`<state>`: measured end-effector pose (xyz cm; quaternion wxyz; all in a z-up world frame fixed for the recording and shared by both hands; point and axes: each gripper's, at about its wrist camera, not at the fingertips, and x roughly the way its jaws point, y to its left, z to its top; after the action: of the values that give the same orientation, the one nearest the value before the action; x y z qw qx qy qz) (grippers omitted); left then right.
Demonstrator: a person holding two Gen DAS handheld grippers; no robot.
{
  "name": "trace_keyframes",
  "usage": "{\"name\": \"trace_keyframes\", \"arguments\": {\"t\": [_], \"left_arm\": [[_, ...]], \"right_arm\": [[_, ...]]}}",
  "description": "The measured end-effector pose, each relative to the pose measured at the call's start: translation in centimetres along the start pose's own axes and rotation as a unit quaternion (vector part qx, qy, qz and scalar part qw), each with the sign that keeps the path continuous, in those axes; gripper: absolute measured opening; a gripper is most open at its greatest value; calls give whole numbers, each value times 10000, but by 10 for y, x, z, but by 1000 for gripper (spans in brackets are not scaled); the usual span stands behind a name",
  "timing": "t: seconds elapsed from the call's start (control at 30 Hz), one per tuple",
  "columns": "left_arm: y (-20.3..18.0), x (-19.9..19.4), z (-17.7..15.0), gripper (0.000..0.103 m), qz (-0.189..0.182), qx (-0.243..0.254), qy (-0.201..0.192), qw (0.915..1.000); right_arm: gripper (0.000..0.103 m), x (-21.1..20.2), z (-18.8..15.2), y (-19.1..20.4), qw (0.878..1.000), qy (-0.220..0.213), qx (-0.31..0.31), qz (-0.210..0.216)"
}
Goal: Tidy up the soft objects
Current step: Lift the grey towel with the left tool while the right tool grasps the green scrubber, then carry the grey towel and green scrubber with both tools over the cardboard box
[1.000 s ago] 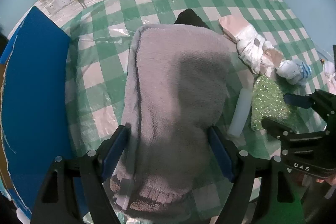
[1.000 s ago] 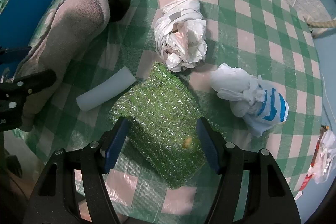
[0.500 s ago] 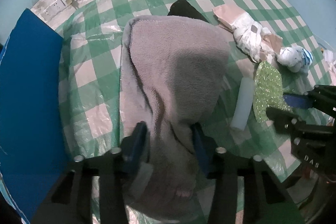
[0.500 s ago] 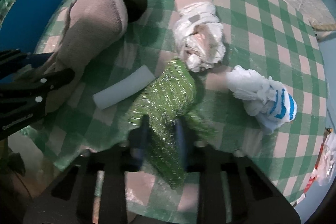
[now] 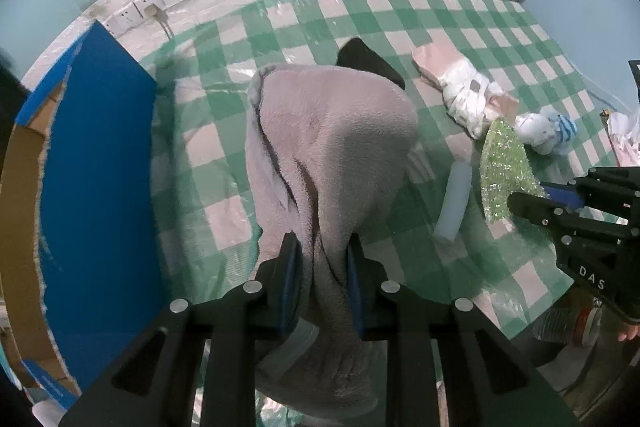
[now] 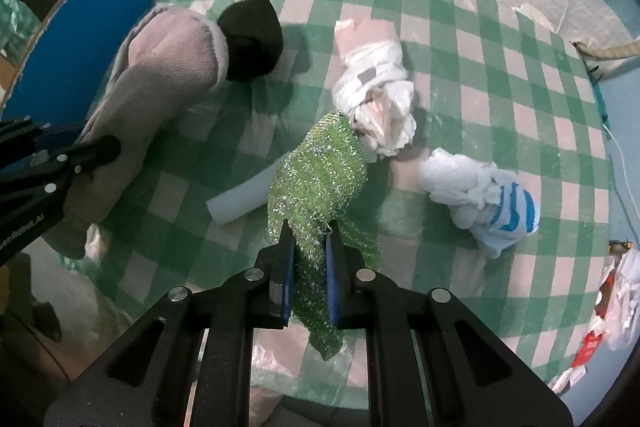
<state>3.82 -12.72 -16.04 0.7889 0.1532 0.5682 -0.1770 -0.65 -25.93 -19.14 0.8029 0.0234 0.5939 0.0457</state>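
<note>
my left gripper (image 5: 320,267), jaws just closed, is clamped on the near end of the grey fleece garment (image 5: 332,147) on the green checked tablecloth (image 5: 224,107). my right gripper (image 6: 309,255), likewise just closed, pinches the green sparkly cloth (image 6: 320,179), bunched beside a white foam roll (image 6: 236,203).

The white foam cylinder (image 6: 236,201) is partly hidden in the right wrist view — the green glittery cloth (image 6: 320,179) covers its right end. The black soft item (image 5: 370,61) shows only as a small patch in the left wrist view, behind the grey fleece (image 5: 332,147). The blue box (image 5: 96,187) is cut off by the left edge. Items at the far right edge (image 6: 616,291) — white and red scraps — are too distorted to identify.
</note>
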Motion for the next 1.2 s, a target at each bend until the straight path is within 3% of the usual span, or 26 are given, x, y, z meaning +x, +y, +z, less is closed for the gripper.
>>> {"name": "trace_keyframes", "arguments": {"t": [0.43, 1.2], "left_arm": [[12, -42, -2, 23, 86, -74, -406, 9991], [32, -76, -7, 23, 348, -203, -742, 9964]], "right_arm": [[11, -40, -1, 3, 9996, -267, 14, -25], [11, -95, 22, 38, 9959, -833, -343, -44]]}}
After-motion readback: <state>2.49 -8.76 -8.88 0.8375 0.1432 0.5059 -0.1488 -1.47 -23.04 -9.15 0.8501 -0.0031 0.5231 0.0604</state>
